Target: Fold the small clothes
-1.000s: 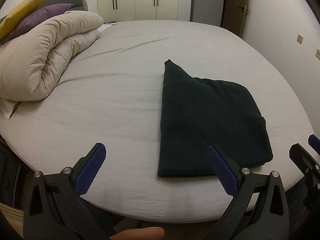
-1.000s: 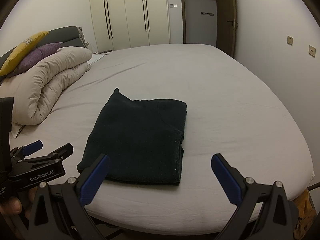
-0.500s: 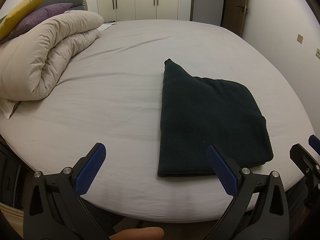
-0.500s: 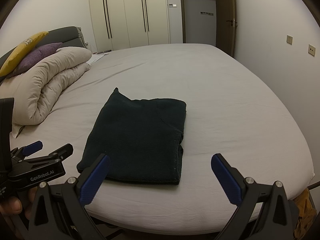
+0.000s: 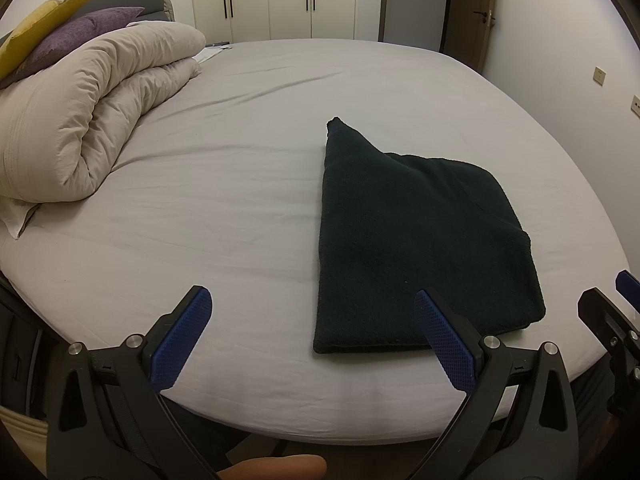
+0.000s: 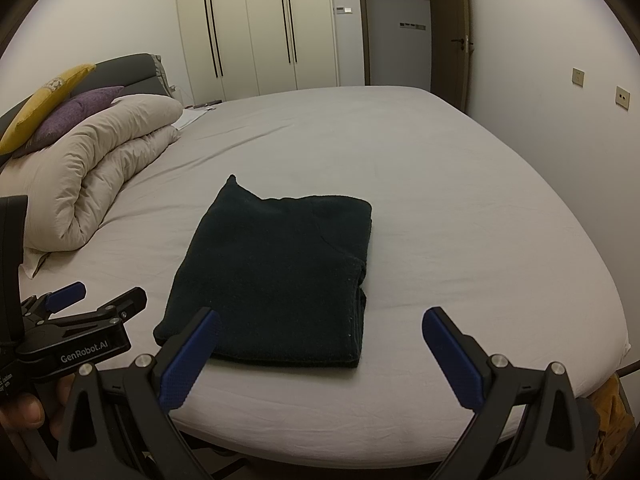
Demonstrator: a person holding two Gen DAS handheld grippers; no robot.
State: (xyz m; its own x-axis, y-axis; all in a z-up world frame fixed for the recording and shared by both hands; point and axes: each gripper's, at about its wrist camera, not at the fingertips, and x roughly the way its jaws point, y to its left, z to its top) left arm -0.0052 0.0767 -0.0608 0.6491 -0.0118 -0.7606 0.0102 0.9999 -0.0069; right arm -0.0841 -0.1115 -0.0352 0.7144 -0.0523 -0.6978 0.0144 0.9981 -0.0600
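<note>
- A dark garment [image 5: 420, 248] lay on a grey bed [image 5: 220, 200], near the bed's front edge, already folded into a compact, roughly rectangular stack.
- From the right wrist cam the garment [image 6: 276, 276] showed layered edges along its right side; one far corner poked up and out past the stack, so the fold was not quite square.
- Judged progress: folding looked mostly done, maybe finished. Left to do, if anything: tuck or flatten that stray far corner, poss. one more fold. Can't tell whether more clothes waited; none showed on the bed.
- Left gripper [image 5: 312, 336] hovered over the bed's front edge, jaws spread wide, holding nothing; its right finger overlapped the garment's near edge in view, contact unclear.
- Right gripper [image 6: 320, 356] hovered likewise at the bed's front edge, jaws spread wide and empty, with the garment's near edge between and just beyond its fingers.
- The left gripper also showed at the left of the right cam, beside the garment's near left corner.
- A rolled beige duvet [image 5: 92, 116] sat at the bed's far left, well apart from the garment, w/ purple and yellow pillows [image 5: 68, 36] behind it.
</note>
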